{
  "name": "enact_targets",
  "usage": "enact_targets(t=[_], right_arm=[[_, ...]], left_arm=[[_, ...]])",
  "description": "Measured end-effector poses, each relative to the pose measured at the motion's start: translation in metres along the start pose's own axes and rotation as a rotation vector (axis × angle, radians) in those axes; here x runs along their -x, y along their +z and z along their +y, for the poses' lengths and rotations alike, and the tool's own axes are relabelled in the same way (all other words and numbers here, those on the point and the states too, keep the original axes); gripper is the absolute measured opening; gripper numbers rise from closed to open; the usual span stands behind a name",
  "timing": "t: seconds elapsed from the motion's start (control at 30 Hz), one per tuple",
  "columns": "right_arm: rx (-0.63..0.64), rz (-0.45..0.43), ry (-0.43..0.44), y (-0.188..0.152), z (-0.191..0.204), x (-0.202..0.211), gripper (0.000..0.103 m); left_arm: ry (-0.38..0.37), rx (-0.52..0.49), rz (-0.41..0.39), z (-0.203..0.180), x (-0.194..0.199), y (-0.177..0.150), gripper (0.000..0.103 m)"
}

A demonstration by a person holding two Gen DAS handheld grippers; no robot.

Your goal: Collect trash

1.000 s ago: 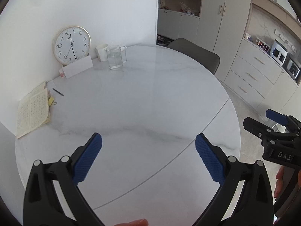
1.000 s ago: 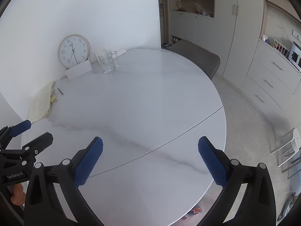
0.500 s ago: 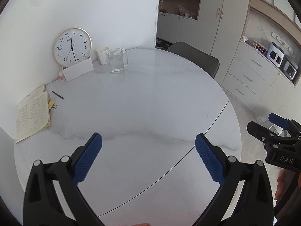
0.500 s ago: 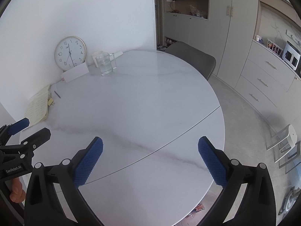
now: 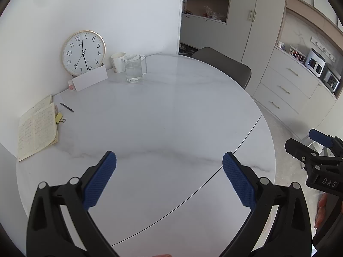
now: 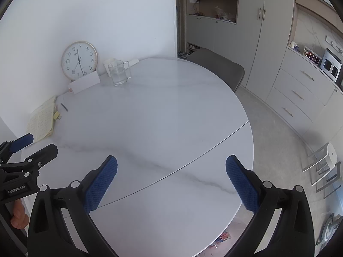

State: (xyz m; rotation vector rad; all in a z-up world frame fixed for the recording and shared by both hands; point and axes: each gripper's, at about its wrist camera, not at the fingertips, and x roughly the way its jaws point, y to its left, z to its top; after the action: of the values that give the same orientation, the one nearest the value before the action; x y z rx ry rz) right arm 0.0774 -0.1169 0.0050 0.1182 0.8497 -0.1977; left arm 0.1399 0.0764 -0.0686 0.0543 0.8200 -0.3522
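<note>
My left gripper (image 5: 169, 160) is open and empty above the near part of a round white marble table (image 5: 171, 111). My right gripper (image 6: 171, 163) is open and empty too, above the table's near right part (image 6: 163, 115). Each gripper shows at the edge of the other's view: the right one (image 5: 308, 143) and the left one (image 6: 34, 143). No trash lies on the tabletop. Small colourful bits (image 6: 223, 236) show on the floor under the table's near edge; I cannot tell what they are.
At the table's far left stand a round clock (image 5: 83, 52), a white card (image 5: 90, 81), a white cup (image 5: 118, 62) and a glass mug of water (image 5: 134, 68). An open notebook (image 5: 37, 128), a pen (image 5: 66, 107) and a clip (image 5: 60, 118) lie left. A grey chair (image 5: 225, 64) stands behind; cabinets (image 5: 285, 85) right.
Both grippers have drawn back and risen a little, so more of the table and room shows. Both stay open and empty.
</note>
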Motion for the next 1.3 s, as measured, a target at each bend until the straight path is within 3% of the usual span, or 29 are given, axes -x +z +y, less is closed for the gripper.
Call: enact_targets(t=[1.3], right_arm=[[-0.014, 0.005, 0.004, -0.0007, 0.0048, -0.0046, 0.101]], left_arm=[[0.002, -0.013, -0.001, 0.0071, -0.0023, 0.0064, 0.095]])
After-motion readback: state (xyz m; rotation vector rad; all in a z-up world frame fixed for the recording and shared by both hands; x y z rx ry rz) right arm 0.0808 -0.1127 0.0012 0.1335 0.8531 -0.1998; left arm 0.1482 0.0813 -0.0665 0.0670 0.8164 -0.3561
